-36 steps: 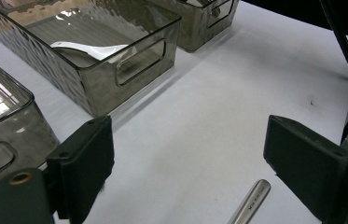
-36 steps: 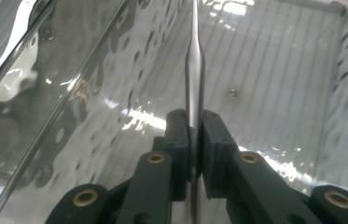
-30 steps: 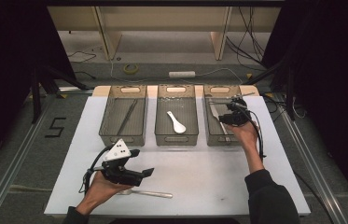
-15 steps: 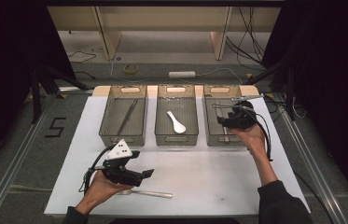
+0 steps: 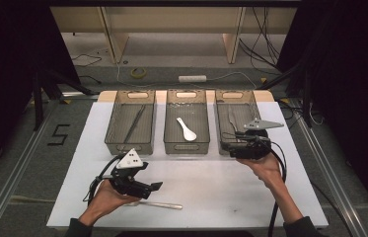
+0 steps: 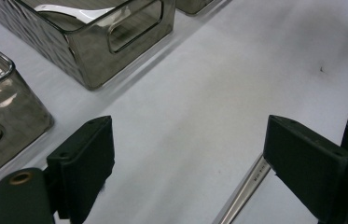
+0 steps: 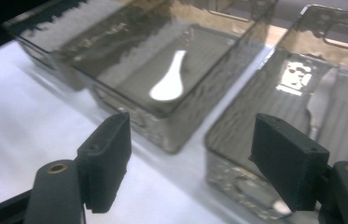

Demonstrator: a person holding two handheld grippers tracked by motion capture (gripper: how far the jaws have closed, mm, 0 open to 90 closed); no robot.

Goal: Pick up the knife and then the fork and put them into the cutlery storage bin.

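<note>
Sorting cutlery into three smoked-plastic bins on a white table [image 5: 211, 192].

R gripper [image 7: 190, 158] hangs at the near end of the right bin [image 5: 237, 123], jaws wide and just been opening, nothing btwn them; a knife [image 7: 318, 100] lies inside that bin. Middle bin [image 5: 186, 123] holds a white spoon [image 5: 186, 129]; left bin [image 5: 129, 123] holds thin dark sticks, prob. chopsticks [image 5: 134, 123]. L gripper [image 6: 188, 163] sits low over the near table, jaws wide apart and empty, w/ a metal utensil handle [image 6: 244, 191] lying on the table just beside its one jaw.
</note>
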